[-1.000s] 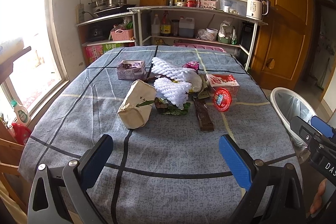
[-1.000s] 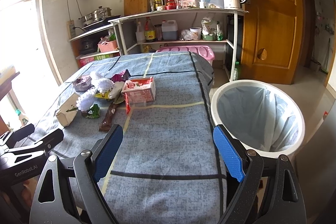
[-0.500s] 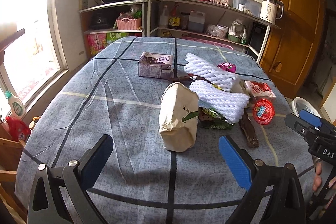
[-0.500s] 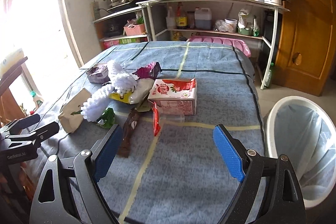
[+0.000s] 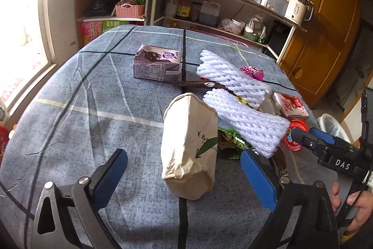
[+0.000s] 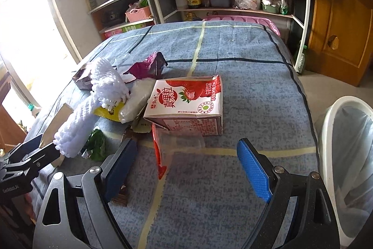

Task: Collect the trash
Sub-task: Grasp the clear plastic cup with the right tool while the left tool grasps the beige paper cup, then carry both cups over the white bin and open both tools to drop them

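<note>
The left hand-held gripper (image 5: 184,176) sits at the bottom of the left wrist view, its blue pads spread but just now closing in a little. A beige paper bag (image 5: 190,146) lies between them, lower centre of the frame, and the pads do not touch it. The right hand-held gripper (image 6: 186,165) is spread wide at the bottom of its own view, pinching nothing; between its pads lies a flattened clear cup with a red lid (image 6: 163,151), not touched either.

Further out, the litter is heaped at mid-frame on the blue checked cloth of the counter (image 5: 81,109). Two white foam fruit nets (image 5: 235,97) lie right of the bag, a green wrapper (image 5: 230,144) below them, and a purple milk carton (image 5: 157,65) sits toward the upper centre. In the right wrist view a strawberry milk carton (image 6: 186,104) lies just above the cup, with a magenta foil packet (image 6: 146,67) to its upper left. The white bin (image 6: 345,155) with its clear liner stands at the right edge, off the counter.

By my judgement the collecting has scarcely begun: the visible part of the liner looks bare and every piece is on the cloth. The bag and the cup seem the first picks; all else remains.
</note>
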